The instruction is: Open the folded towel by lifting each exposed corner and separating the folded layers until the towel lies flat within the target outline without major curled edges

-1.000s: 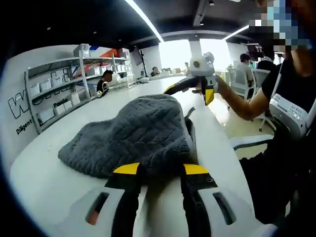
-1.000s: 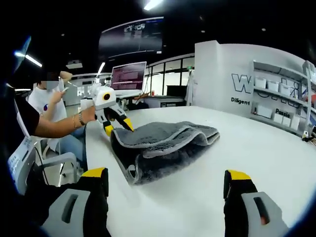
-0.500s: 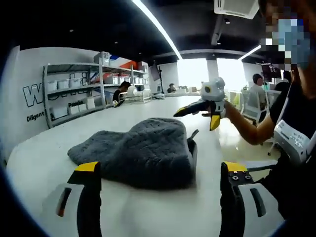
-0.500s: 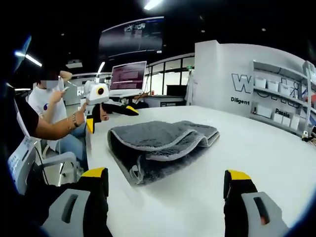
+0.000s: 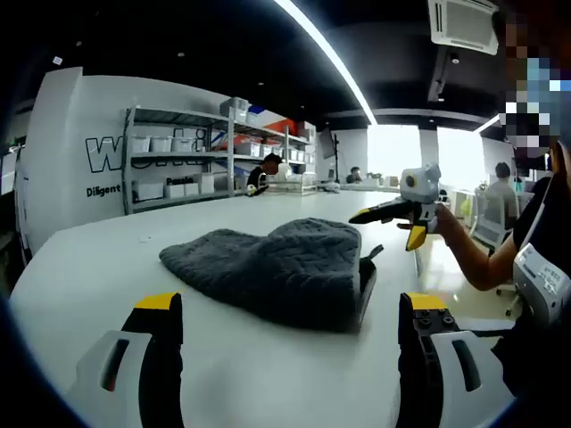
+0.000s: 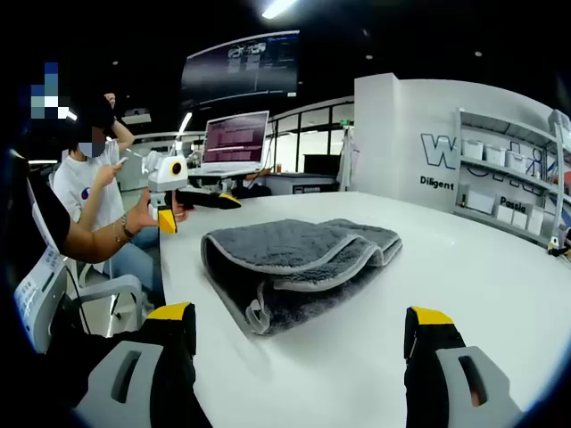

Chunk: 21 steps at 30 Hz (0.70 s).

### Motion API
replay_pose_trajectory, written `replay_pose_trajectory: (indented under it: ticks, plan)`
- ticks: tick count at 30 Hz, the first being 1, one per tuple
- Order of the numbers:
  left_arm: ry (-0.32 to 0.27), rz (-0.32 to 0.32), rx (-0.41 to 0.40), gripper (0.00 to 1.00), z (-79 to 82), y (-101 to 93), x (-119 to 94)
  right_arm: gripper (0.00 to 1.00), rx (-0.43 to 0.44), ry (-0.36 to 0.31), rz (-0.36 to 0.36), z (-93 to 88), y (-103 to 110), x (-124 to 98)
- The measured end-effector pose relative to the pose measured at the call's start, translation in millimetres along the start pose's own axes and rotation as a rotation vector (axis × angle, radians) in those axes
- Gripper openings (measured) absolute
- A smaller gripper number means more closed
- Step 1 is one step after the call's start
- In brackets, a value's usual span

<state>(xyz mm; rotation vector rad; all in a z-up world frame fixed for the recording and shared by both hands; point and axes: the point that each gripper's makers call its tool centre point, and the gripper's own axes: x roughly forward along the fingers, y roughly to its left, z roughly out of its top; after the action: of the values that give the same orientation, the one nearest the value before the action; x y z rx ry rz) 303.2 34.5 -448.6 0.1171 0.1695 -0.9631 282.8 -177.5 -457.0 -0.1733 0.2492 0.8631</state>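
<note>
Right gripper view: the thick grey folded terry towel with pale stitched edging [image 6: 299, 267] lies in several stacked layers on the glossy white table [image 6: 500, 303], with a small hanging loop at its near corner; no target outline is discernible on the tabletop. The right gripper [image 6: 302, 339], with black jaws and yellow tips, stands with its jaws spread wide and holding nothing, short of the towel. The left gripper [image 6: 192, 201] appears beyond the towel's far edge, held in a person's hand [image 6: 143, 214], apart from the cloth; in the left gripper view its own jaws [image 5: 290, 321] are likewise wide apart and empty, the towel [image 5: 281, 272] lying just ahead, and the right gripper [image 5: 397, 218] hovers off the towel's side. Neither tool touches the fabric, so unfolding is judged not yet begun. Risks: the pile is thick and the layers lie close, so a jaw closing at a corner may pinch two or more layers and drag the whole bundle across the smooth table; a lift at one corner alone could leave the opposite edge curled or doubled under.
</note>
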Motion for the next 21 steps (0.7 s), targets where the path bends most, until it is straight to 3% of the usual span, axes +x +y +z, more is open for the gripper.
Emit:
replay_pose_trajectory:
  ticks: [10,18,21]
  plan:
    - [0.024,0.001,-0.007,0.99,-10.3,-14.4,-6.1,0.99,-0.004,0.005,0.002,-2.4,2.1,-1.8]
    - [-0.019,0.021,-0.072,0.99,-2.5,-17.6,-4.0,0.99,-0.008,0.006,0.004,-2.9,5.1,-2.1]
    - [-0.036,0.018,-0.063,0.99,2.0,-22.5,1.2,0.99,-0.006,0.005,0.003,-2.6,5.5,-2.9]
